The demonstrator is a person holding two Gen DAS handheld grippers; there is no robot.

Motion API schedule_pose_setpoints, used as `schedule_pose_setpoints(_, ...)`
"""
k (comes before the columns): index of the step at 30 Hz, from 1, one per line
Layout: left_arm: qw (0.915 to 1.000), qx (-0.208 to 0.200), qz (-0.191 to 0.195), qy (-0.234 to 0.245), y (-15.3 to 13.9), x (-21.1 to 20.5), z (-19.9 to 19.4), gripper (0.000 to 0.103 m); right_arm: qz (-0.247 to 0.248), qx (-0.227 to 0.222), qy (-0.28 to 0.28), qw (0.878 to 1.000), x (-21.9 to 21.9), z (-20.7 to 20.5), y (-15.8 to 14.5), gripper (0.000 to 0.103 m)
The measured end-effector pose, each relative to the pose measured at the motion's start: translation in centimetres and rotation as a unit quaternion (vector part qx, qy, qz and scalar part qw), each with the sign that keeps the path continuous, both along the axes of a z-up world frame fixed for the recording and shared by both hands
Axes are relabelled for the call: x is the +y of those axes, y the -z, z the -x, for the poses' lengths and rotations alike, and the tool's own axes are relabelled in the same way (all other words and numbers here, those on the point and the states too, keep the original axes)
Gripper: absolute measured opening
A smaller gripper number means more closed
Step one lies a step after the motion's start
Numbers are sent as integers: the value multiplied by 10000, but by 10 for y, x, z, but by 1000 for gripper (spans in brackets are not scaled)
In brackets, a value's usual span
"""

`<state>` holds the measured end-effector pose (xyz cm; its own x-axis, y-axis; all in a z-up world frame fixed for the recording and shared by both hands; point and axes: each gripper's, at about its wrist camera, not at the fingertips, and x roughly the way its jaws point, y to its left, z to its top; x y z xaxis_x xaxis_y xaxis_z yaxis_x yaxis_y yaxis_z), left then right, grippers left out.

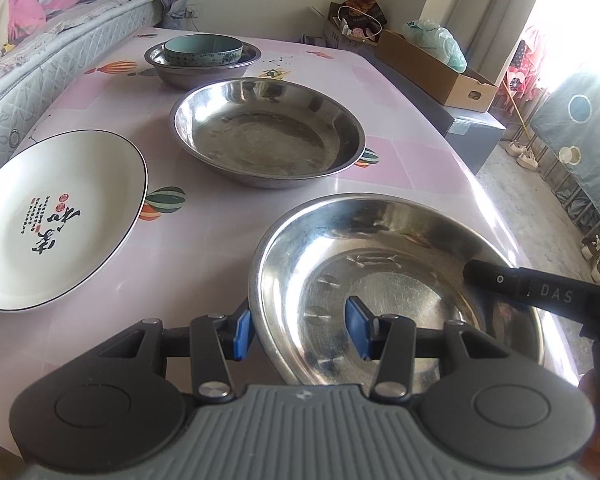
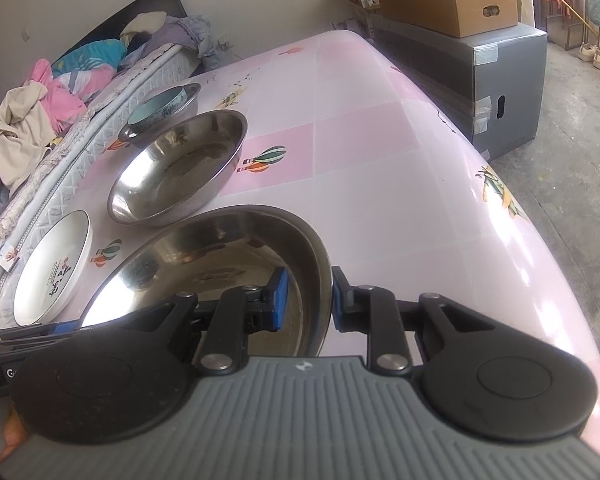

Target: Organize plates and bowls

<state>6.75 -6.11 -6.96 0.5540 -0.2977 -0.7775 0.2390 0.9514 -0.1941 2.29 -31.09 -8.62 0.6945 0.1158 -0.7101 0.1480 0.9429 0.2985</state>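
Three steel dishes, a white plate and a teal bowl stand on a pink table (image 1: 204, 248). My left gripper (image 1: 300, 330) is open and straddles the left rim of the nearest steel plate (image 1: 380, 240), one blue pad outside it and one well inside. My right gripper (image 2: 308, 296) is shut on the same plate's (image 2: 204, 256) right rim, and its black finger (image 1: 500, 280) reaches into the dish. Behind lies a second steel plate (image 1: 268, 136). To the left lies a white plate (image 1: 56, 216) with black calligraphy. At the far end a teal bowl (image 1: 202, 50) sits inside a steel basin (image 1: 172, 72).
A bed (image 1: 40, 40) piled with clothes runs along the table's left side. Beyond the right edge stand a cardboard box (image 2: 448, 8) on a grey box (image 2: 500, 80), then bare floor. The table's right half (image 2: 380, 200) holds no dishes.
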Motion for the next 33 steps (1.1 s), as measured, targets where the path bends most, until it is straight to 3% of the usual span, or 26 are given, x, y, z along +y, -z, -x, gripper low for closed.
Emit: schedule_pose_setpoints(33, 9999, -77, 51, 40, -8, -2, 5, 48, -23, -112, 55, 9999, -1, 7, -9, 25)
